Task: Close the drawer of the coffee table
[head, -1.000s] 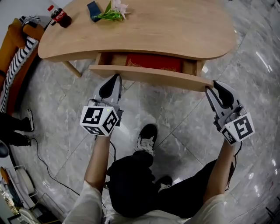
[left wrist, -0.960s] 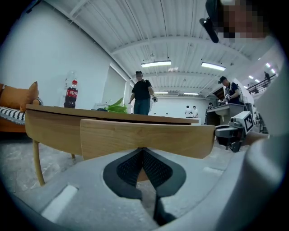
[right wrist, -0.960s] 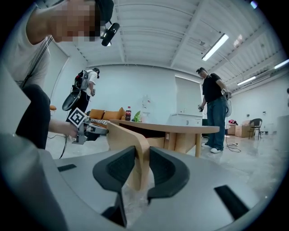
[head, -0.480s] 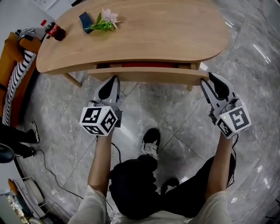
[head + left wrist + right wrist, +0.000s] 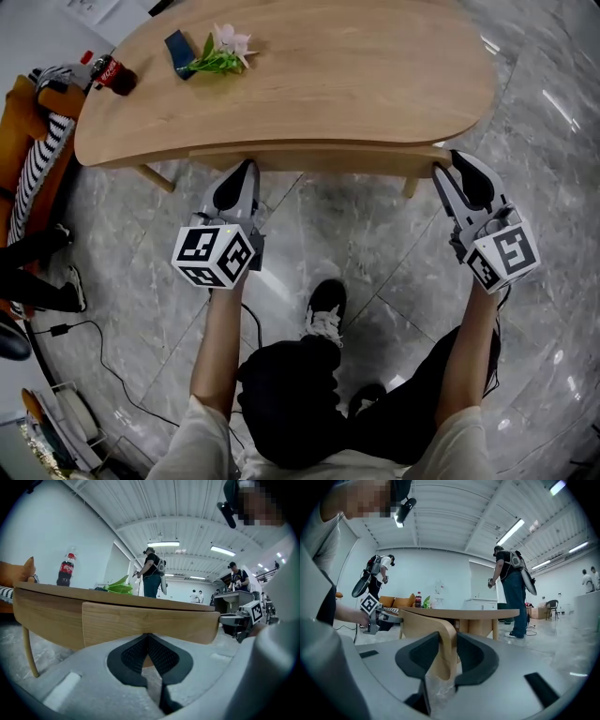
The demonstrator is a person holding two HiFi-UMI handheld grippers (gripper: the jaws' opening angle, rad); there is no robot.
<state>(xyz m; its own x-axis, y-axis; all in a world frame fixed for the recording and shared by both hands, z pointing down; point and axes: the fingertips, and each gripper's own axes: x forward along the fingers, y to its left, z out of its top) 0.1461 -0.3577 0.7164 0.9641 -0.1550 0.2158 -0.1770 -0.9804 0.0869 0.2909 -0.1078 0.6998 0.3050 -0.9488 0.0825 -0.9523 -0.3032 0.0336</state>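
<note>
Loosely inside right tool (image 5: pixel 447 639): drawer end (image 5: pixel 423 620)

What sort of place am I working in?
Probably a big indoor hall staged as a lounge: curved light-wood coffee table, orange sofa, white ribbed ceiling with strip lights.

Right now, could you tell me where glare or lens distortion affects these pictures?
Head view: the wide-angle lens bows the coffee table; glare streaks the marble floor. Left gripper view: dark round vignette, bright ceiling lights. Right gripper view: blown-out strip light, glossy floor reflections.
</note>
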